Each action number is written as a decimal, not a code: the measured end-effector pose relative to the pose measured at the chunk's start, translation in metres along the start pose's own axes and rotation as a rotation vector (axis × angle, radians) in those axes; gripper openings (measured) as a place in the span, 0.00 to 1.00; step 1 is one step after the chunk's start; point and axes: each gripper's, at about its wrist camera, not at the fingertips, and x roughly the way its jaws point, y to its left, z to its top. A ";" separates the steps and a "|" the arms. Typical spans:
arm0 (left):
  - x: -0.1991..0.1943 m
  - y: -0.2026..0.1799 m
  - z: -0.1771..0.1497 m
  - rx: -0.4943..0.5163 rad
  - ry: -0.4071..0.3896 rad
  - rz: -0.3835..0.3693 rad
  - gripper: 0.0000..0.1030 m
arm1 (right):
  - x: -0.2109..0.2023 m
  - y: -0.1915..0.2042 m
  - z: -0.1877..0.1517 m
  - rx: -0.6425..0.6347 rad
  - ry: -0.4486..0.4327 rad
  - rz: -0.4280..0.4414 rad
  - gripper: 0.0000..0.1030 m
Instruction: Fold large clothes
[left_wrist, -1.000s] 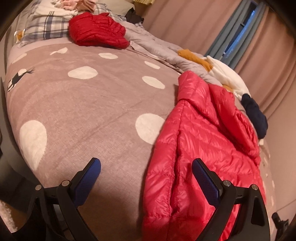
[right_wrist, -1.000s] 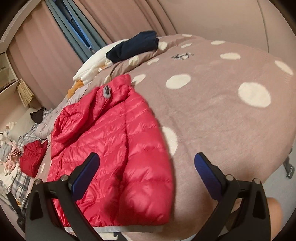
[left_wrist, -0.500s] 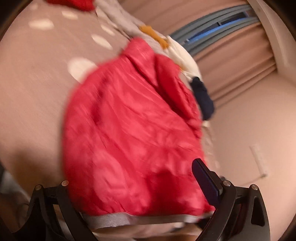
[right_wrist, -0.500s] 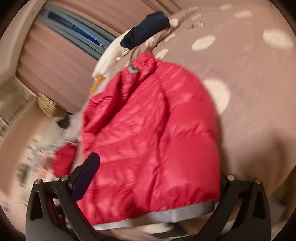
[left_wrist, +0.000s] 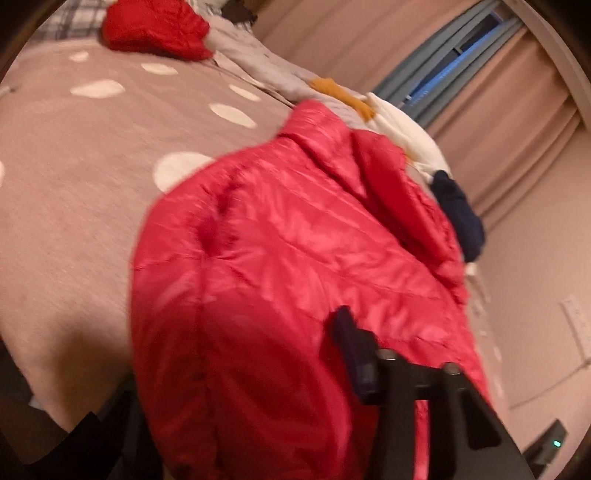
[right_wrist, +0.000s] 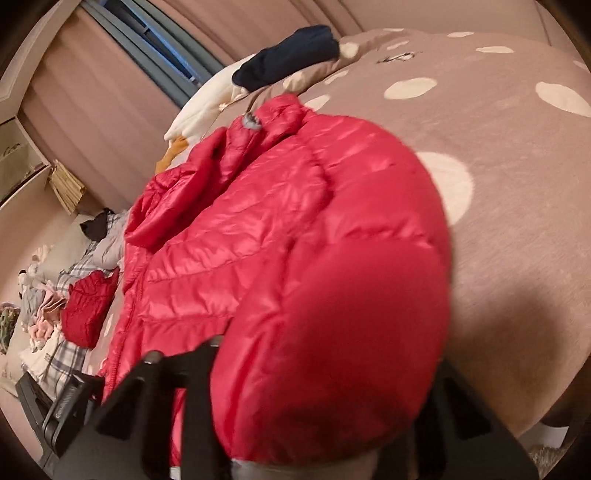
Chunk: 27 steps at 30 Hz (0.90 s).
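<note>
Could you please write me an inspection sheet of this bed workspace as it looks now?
Surface: bed cover, taupe with white dots.
Job's things: red puffer jacket lying at the near edge, hem bunched up at the grippers.
Clutter: second red garment, navy garment, white and mustard clothes, plaid bedding.
Grippers: left gripper and right gripper have just been closing, jacket hem between their jaws; both appear clamped on it.
Cables: nothing seen.
Surroundings: curtains, window, wall outlet.
</note>
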 end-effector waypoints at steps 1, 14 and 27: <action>0.000 0.001 0.001 0.005 -0.012 0.019 0.34 | 0.000 -0.002 0.000 -0.010 -0.004 0.002 0.19; -0.005 0.028 0.005 -0.011 0.021 -0.083 0.21 | 0.000 -0.001 -0.005 -0.109 -0.037 -0.016 0.18; -0.019 0.001 0.010 0.151 -0.090 0.072 0.17 | -0.017 0.000 0.003 -0.104 -0.059 -0.020 0.11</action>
